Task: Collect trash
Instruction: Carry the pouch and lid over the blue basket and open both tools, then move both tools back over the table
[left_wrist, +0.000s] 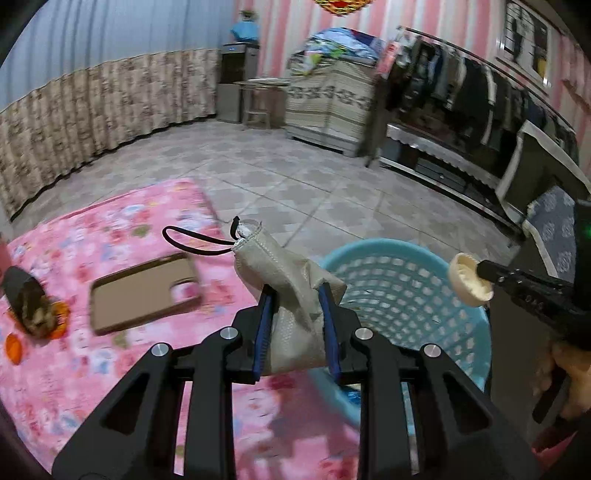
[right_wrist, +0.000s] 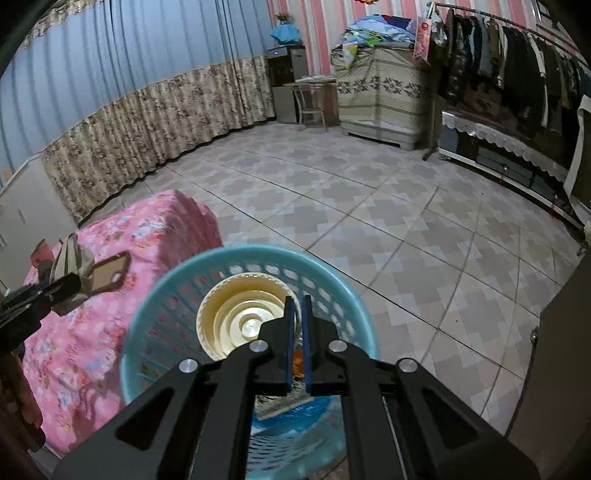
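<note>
Here we log: right gripper (right_wrist: 298, 325) pinching cream lid (right_wrist: 236, 321) directly above blue basket (right_wrist: 354, 295); left gripper (left_wrist: 297, 317), clamping beige pouch (left_wrist: 291, 295), beside its rim.

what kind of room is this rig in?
Looks like a lived-in home room, probably a bedroom or storage room: clothes rack along the wall, folded bedding piled on a covered cabinet, curtains, tiled floor.
</note>
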